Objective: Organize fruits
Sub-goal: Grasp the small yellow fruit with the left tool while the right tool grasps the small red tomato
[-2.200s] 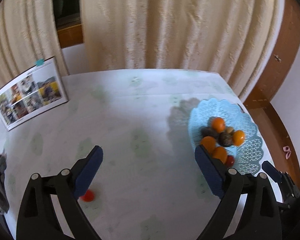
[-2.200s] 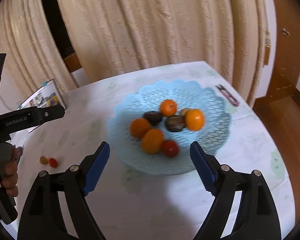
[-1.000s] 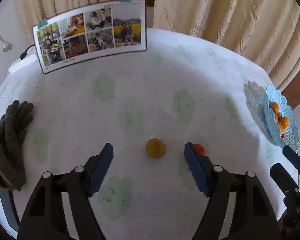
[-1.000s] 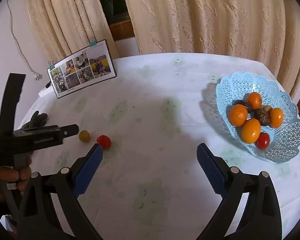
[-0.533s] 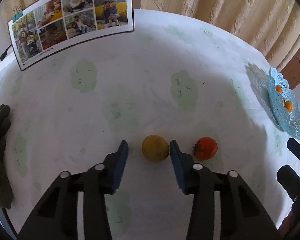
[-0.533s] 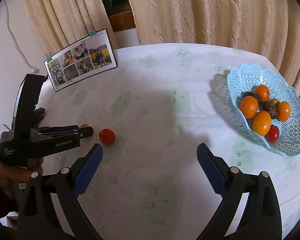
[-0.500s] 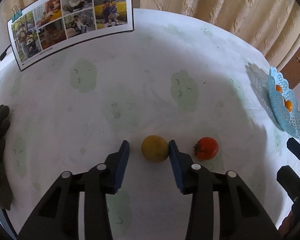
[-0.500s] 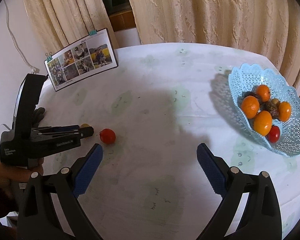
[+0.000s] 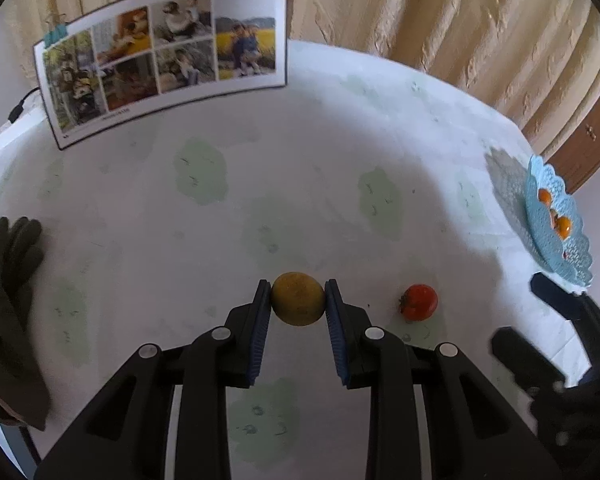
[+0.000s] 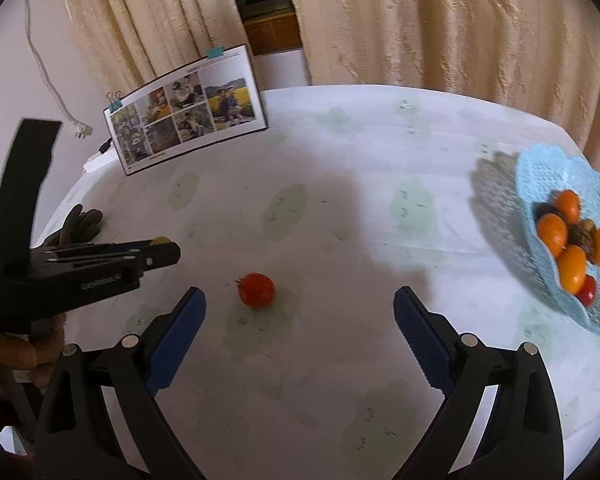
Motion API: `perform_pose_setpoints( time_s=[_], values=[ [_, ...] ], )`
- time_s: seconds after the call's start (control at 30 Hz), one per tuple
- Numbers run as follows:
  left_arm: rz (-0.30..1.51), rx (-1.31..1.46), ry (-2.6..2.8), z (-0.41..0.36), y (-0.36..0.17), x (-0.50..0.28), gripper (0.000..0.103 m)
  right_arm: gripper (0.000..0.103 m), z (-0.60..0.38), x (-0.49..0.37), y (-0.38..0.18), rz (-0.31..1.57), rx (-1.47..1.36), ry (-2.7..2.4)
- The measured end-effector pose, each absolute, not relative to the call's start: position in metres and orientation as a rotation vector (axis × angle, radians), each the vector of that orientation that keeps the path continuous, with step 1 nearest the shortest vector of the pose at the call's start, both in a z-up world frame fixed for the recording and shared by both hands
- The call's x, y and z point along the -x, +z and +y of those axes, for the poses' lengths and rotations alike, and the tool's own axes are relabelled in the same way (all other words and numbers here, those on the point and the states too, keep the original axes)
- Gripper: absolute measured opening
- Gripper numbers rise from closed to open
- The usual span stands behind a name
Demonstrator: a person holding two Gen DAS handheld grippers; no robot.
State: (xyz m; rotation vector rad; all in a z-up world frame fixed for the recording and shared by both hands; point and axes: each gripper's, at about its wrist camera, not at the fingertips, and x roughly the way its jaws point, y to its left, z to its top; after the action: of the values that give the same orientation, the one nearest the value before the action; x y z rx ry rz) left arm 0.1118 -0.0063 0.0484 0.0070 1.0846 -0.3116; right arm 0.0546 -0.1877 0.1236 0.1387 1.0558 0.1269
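Note:
A small yellow fruit (image 9: 298,299) rests on the white tablecloth with my left gripper (image 9: 298,292) closing on it, both blue pads pressed against its sides. A red tomato (image 9: 419,302) lies just to its right. In the right wrist view the tomato (image 10: 257,290) sits just beyond my right gripper (image 10: 300,300), nearer its left finger; that gripper stands wide open and holds nothing. The left gripper (image 10: 162,254) shows there from the side, with the yellow fruit (image 10: 161,241) peeking above its tip. A light blue lattice basket (image 10: 540,176) at the table's right edge holds several oranges and other fruit.
A photo board (image 9: 164,56) stands upright at the table's far left. A dark glove (image 9: 4,280) lies at the left edge. Beige curtains (image 10: 420,20) hang behind the table. A hand (image 10: 8,356) holds the left gripper's handle.
The left jaws have closed in from wide apart until they clamp the yellow fruit. The right gripper has swung left and lower toward the tomato, so the basket now sits at its view's right edge.

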Motion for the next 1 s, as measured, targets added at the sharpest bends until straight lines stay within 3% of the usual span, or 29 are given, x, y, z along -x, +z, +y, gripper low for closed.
perform_pose_setpoints(
  time_s=[0.13, 0.23, 0.3, 0.73, 0.8, 1.0],
  values=[
    [1.069, 0.0, -0.3, 0.003, 0.057, -0.111, 0.028, 0.096, -0.173, -0.066, 0.114, 1.073, -0.129, 0.149],
    [1.067, 0.008, -0.292, 0.009, 0.058, -0.112, 0.028, 0.088, -0.163, -0.074, 0.105, 1.092, -0.108, 0.164],
    [1.068, 0.011, -0.285, 0.013, 0.059, -0.111, 0.028, 0.076, -0.158, -0.079, 0.097, 1.109, -0.09, 0.17],
    [1.08, 0.016, -0.271, 0.022, 0.055, -0.111, 0.028, 0.038, -0.145, -0.091, 0.072, 1.169, -0.029, 0.179],
    [1.08, 0.014, -0.271, 0.021, 0.055, -0.111, 0.028, 0.028, -0.147, -0.091, 0.073, 1.172, -0.035, 0.183],
    [1.07, 0.004, -0.282, 0.011, 0.06, -0.112, 0.028, 0.028, -0.159, -0.083, 0.089, 1.137, -0.07, 0.174]
  ],
)
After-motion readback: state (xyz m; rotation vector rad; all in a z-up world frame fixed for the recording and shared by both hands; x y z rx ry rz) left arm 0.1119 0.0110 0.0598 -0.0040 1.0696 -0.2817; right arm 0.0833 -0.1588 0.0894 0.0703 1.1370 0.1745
